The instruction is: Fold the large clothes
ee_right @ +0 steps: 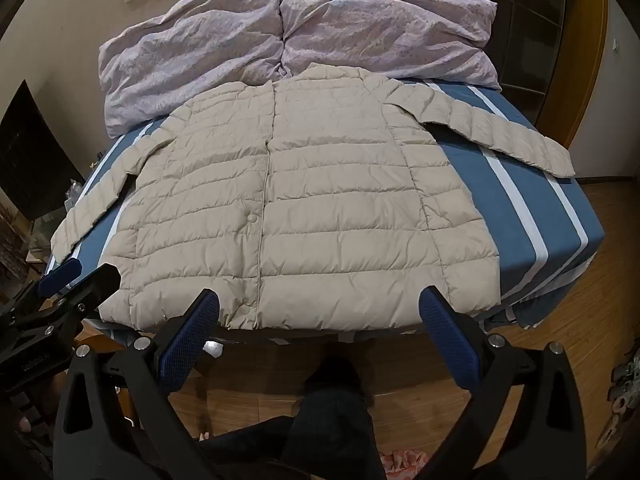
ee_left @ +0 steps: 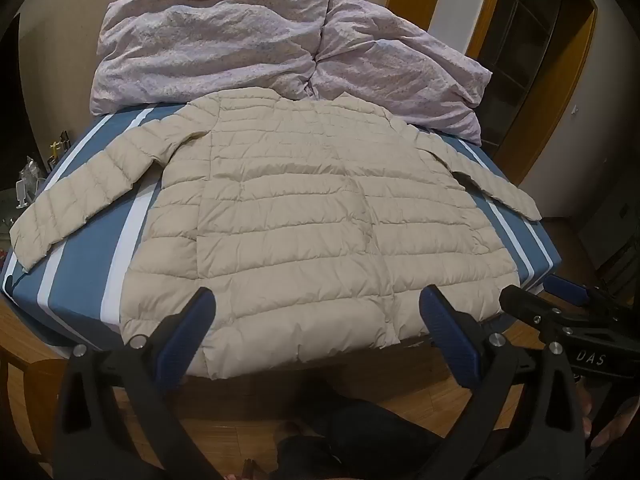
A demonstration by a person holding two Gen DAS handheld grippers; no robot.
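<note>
- Jacket (ee_left: pixel 304 216): a beige quilted puffer is seen spread flat, front side up, on the bed (ee_left: pixel 92 256), its snap placket closed down the middle.
- Relative to the jacket, the blue striped sheet lies beneath it, and the crumpled lilac duvet (ee_left: pixel 248 40) is heaped just beyond the collar, apparently touching it.
- Both sleeves are laid outward from the jacket body; the left sleeve (ee_left: pixel 76 204) reaches toward the bed's edge, and the right sleeve (ee_right: pixel 500 132) is angled away on the opposite side.
- The hem (ee_right: pixel 280 312) is draped at the near edge of the bed, closest to both tools.
- The left hand-held gripper (ee_left: pixel 316 320) is held with jaws spread wide, empty, hovering just short of the hem.
- The right hand-held gripper (ee_right: pixel 318 320) is likewise held wide and empty, near the hem, clear of the fabric.
- No fold is made yet; the task is judged to be at its start.
- The jacket is judged light, soft and puffy, with a slick shell likely to slide between the pads; air trapped in the quilting may make folds spring back.
- A firm pinch on a seamed edge is advised: a sleeve cuff or shoulder seam for folding sleeves inward, then the hem corners for doubling the body.
</note>
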